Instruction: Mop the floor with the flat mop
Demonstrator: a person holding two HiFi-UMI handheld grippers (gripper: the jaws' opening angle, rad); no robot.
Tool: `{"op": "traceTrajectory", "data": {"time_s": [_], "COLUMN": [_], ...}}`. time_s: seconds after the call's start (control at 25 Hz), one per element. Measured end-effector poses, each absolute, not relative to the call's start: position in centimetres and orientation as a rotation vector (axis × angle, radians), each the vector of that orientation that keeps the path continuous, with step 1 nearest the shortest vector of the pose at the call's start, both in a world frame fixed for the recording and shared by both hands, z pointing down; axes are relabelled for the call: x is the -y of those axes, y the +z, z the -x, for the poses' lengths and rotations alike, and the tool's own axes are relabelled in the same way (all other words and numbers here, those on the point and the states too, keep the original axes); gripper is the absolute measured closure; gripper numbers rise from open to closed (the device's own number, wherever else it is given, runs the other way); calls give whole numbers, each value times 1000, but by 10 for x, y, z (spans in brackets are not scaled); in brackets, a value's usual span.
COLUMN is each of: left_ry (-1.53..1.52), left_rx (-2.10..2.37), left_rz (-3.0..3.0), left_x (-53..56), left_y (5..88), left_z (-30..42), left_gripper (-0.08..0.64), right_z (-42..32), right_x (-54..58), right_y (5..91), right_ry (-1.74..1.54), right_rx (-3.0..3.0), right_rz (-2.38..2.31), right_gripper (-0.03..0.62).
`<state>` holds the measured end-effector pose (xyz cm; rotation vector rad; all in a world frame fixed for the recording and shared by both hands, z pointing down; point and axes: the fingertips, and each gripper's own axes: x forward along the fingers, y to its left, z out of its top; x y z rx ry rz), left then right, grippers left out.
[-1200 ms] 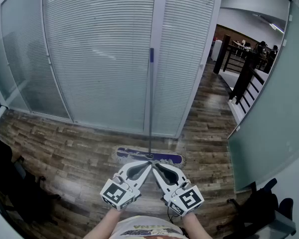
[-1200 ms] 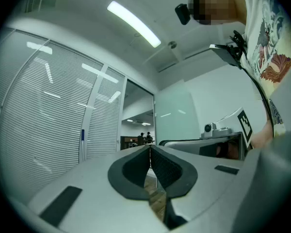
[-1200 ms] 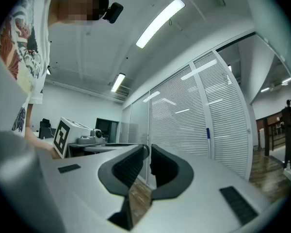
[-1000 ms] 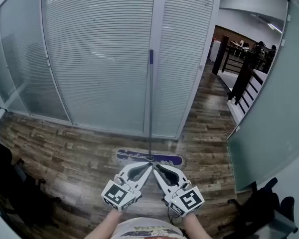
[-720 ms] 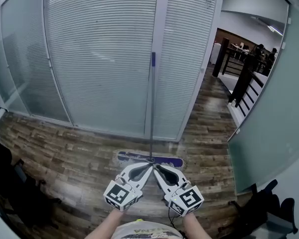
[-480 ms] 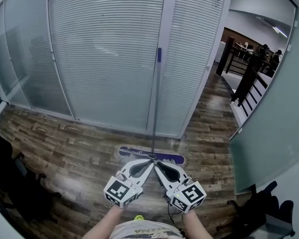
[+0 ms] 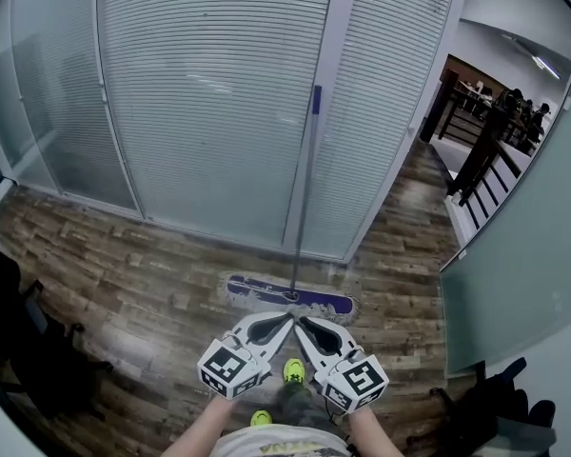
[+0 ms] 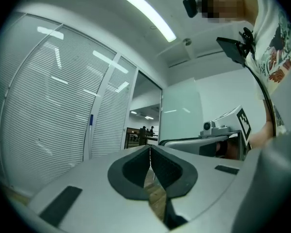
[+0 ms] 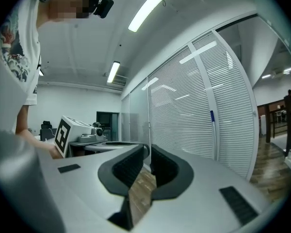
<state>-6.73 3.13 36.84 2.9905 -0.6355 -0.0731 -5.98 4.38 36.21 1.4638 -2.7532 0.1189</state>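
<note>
Office corridor from where I'm driving, glass partition walls backed by white slatted blinds (image 7: 209, 103), brown wood-plank floor (image 7: 105, 265), frosted glass panel (image 7: 523, 236), people seated at desks beyond a dark railing (image 7: 476, 160), long ceiling strip light (image 8: 150, 16)

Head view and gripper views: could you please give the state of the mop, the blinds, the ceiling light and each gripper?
flat mop: standing free, handle upright before the blinds, pad flat on the floor, held by neither gripper
left gripper: shut, empty
right gripper: shut, empty
blinds: slats closed
ceiling light: on
</note>
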Motion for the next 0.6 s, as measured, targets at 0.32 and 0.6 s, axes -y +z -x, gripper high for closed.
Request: {"op": "traceTrajectory", "data": {"time_s": [0.32,0.6], "left_ry": [-29,-29], "left_rx": [701,713], "left_rz": [-2964,-2975], "left_x": [64,148], "left_y": [375,372], "left_z": [21,-53], "left_gripper": [548,548], "right_z": [11,-63], "right_x": [53,137], "right_y": [367,364], "right_ry": [176,191], "right_rx": [2787,2808], "right_rz": [-1432,-1421], "right_gripper": [535,534]}}
